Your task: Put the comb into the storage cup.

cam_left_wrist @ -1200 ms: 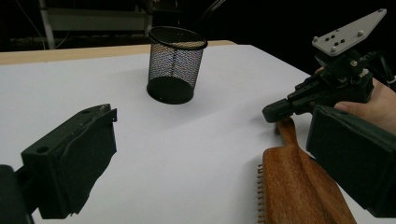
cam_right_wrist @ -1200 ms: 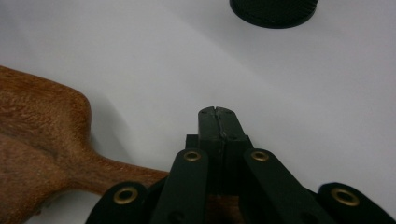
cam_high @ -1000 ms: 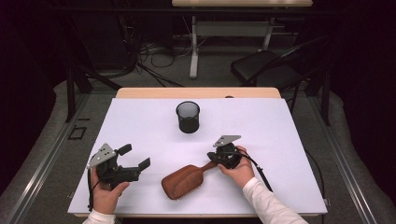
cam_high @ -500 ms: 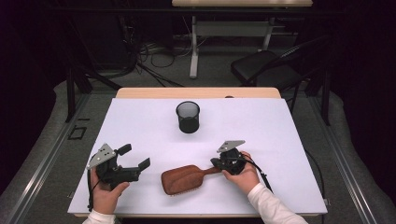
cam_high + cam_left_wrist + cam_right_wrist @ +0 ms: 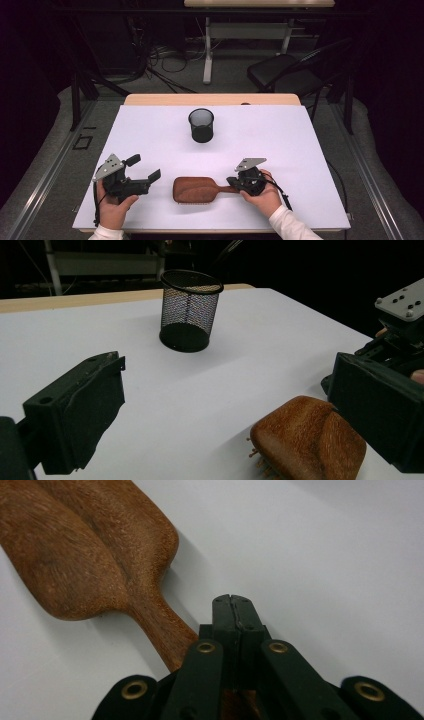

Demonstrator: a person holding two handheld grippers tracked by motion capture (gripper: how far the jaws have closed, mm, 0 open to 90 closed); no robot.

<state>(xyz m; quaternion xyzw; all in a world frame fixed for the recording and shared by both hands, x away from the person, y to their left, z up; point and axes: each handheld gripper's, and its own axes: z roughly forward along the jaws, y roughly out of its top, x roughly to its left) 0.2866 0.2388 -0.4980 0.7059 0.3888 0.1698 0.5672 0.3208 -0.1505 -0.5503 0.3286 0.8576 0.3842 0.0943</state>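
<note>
A brown wooden hairbrush (image 5: 200,189) lies flat near the table's front edge, bristles down, handle pointing right. My right gripper (image 5: 233,183) sits over the handle's end. In the right gripper view its jaws (image 5: 232,602) are shut tip to tip with nothing between the tips, and the brush handle (image 5: 165,630) runs beneath them. My left gripper (image 5: 145,168) is held at the front left, open and empty, pointing towards the brush head (image 5: 310,440), a short way from it. A black mesh cup (image 5: 201,125) stands upright at the middle back.
The white table top (image 5: 300,140) has a wooden strip (image 5: 210,99) along its far edge. Beyond it are a dark floor with cables (image 5: 160,65), a table leg and a black chair (image 5: 285,70). In the left gripper view the mesh cup (image 5: 190,310) stands ahead.
My right gripper has shifted right and towards the front edge. The brush's handle end went with it, so the brush swung from slanted to level. The left gripper stayed put.
</note>
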